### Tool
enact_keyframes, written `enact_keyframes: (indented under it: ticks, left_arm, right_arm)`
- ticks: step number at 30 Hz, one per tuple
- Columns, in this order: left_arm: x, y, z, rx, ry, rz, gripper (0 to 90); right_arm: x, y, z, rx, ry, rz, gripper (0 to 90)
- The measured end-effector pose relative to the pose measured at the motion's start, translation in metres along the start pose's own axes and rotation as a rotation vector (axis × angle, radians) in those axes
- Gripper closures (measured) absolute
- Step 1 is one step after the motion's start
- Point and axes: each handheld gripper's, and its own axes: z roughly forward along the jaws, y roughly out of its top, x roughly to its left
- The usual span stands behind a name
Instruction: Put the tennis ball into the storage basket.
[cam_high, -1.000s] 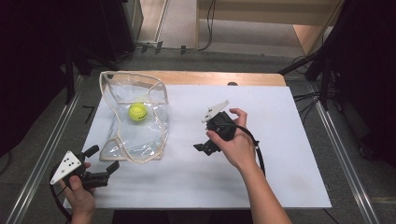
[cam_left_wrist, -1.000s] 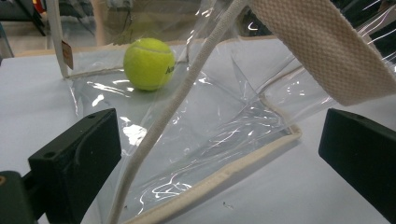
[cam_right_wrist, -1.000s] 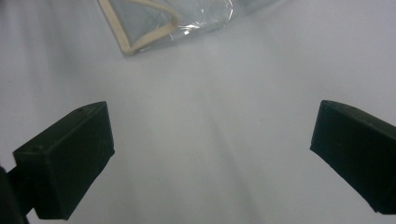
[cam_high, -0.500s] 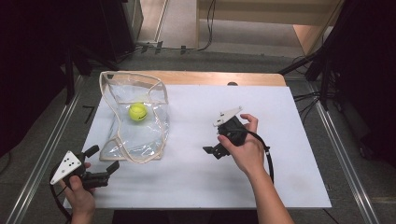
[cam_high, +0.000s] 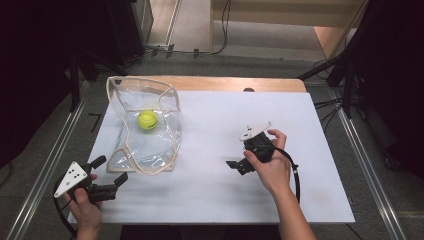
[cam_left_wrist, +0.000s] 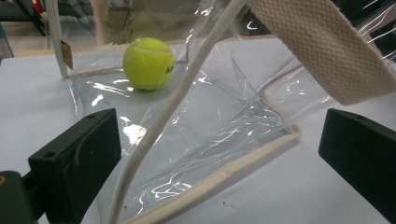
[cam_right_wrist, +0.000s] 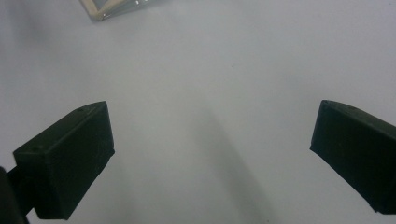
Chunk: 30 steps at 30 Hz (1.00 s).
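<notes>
At the table's near-left corner the left gripper (cam_high: 111, 171) rests low, jaws apart with nothing between them, aimed at the near corner of the clear bag (cam_high: 150, 150); the bag lies on the white table cover (cam_high: 210, 190) at its left side, long axis running from near to far, its cream-trimmed mouth raised at the far end; a webbing strap (cam_left_wrist: 322, 51) hangs across the left gripper view; the tennis ball (cam_high: 147, 120) sits inside, toward the far end; right of the bag the cover lies open and bare; there the right gripper (cam_high: 237, 166) points left toward the bag, well apart from it, jaws spread wide and holding nothing; beyond the far edge a strip of wooden tabletop (cam_high: 225, 84) shows
</notes>
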Motion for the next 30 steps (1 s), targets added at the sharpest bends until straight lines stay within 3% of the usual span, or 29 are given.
enact_keyframes:
  ticks: [30]
  left_arm:
    - [0.000, 0.000, 0.000, -0.002, 0.000, 0.005, 0.0]
  right_arm:
    - [-0.012, -0.071, -0.026, -0.132, -0.066, 0.109, 0.0]
